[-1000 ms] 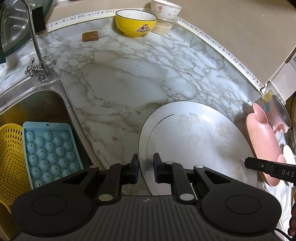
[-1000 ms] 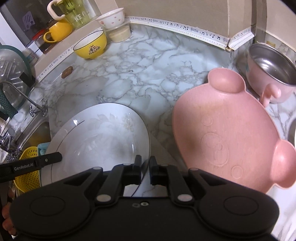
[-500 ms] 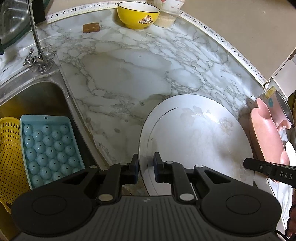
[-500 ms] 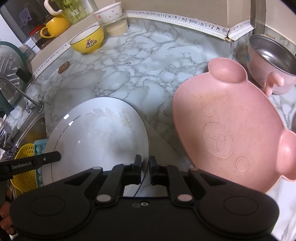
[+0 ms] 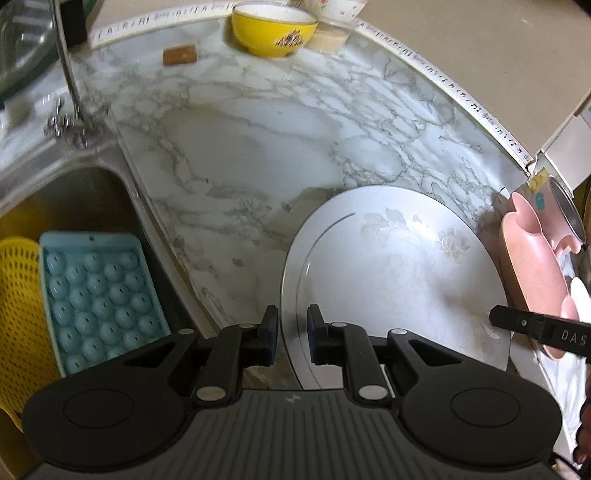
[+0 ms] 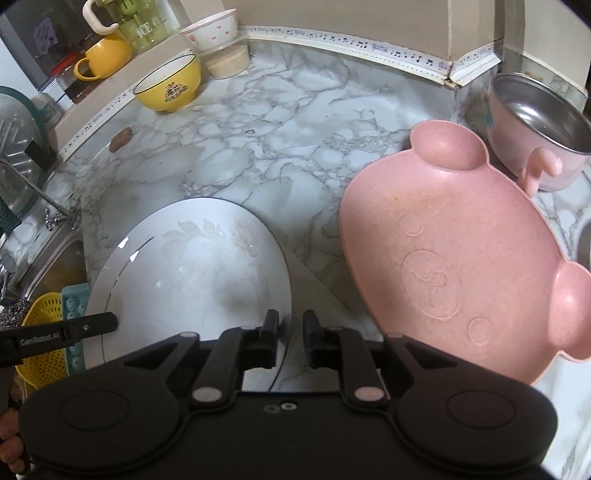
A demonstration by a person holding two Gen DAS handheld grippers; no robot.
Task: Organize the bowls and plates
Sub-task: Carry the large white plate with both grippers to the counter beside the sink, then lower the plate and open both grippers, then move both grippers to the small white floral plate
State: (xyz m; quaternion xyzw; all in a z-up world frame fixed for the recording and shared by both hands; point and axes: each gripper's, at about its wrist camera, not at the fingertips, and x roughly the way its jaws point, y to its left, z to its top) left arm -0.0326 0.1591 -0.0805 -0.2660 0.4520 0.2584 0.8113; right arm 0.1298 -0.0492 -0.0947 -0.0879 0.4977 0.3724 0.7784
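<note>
I hold the big white plate (image 5: 399,273) with both grippers. It is above the marble counter (image 5: 258,155), near the front edge, between the sink (image 5: 74,206) and the pink bear plate (image 6: 454,258). My left gripper (image 5: 292,338) has its jaws clamped on the plate's left rim. My right gripper (image 6: 290,336) has its jaws clamped on the plate's right rim. The jaws looked the same a second ago, so my grip has not changed.

What has changed is where things sit in my views. In the left view the plate now shows farther from the sink edge and more of its round shape shows. The yellow bowl (image 5: 273,33) has slid up to the very top of that view. In the right view the yellow bowl and the pink bear plate have moved lower and look closer. The plate looks tilted a bit, with a shadow under its right edge.

The pink bear plate lies just right of the white plate, not touching it. Behind it stands a pink pot with a steel inside (image 6: 539,136). Next to the yellow bowl are a white bowl with hearts (image 6: 212,29) and a small tan cup (image 6: 227,61). A blue ice tray (image 5: 96,295) and a yellow basket (image 5: 20,317) sit in the sink.
</note>
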